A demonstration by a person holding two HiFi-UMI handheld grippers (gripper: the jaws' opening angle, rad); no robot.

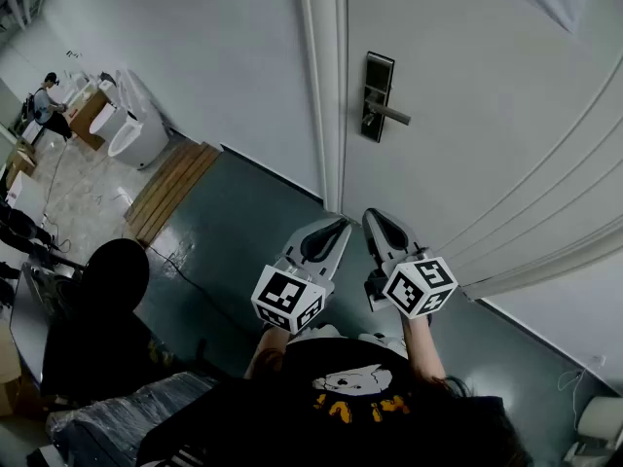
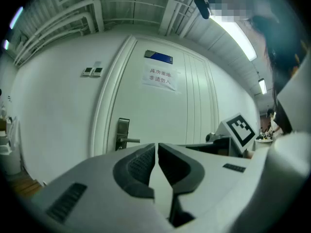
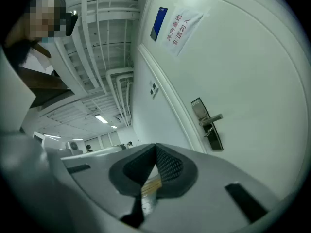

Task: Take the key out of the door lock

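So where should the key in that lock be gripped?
Grip the key by its exposed head, which sticks out of the lock plate just under the lever. Come straight at the door face, below the lever, since it projects outward. Its turn is too small to tell.

Door lock (image 1: 377, 95): narrow dark upright plate with a silver lever handle, level and pointing right; mounted by the left edge of a white door, upper centre of frame.
Key (image 3: 151, 183): thin brass-coloured grooved strip, pinched between the closed right tool (image 3: 156, 152), lower centre.
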